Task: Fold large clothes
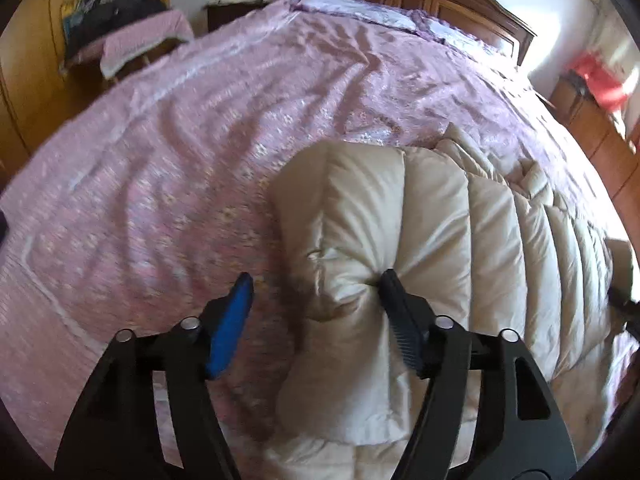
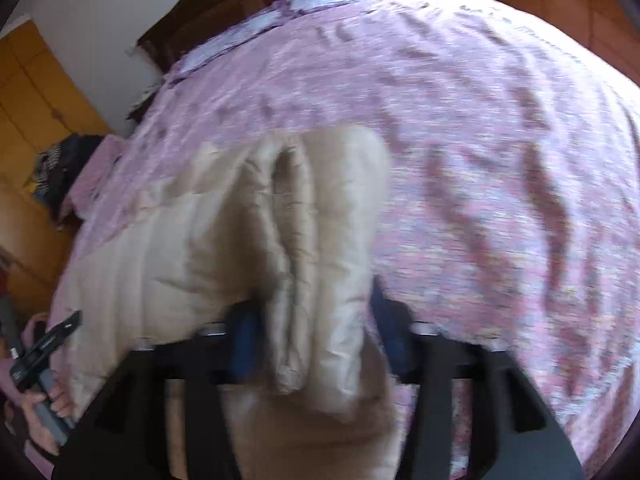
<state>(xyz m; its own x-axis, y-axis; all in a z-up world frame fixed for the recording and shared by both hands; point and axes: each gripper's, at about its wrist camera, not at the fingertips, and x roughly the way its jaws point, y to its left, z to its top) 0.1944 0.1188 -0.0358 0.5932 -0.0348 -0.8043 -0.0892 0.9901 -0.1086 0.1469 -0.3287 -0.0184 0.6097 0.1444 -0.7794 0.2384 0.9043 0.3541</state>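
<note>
The left hand-held gripper (image 1: 316,284) is standing spread, one finger denting the jacket (image 1: 400,208) lying on the bed (image 1: 160,140). The right hand-held gripper (image 2: 312,312) is straddling a jacket fold; grip unclear.

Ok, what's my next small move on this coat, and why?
Probably close the left tongs on the cream quilted puffer coat: they stand open, its rounded corner lies between them, only the black finger touching. The right tongs straddle a bunched fold, so both ends could then lift off the pink bedspread.
</note>
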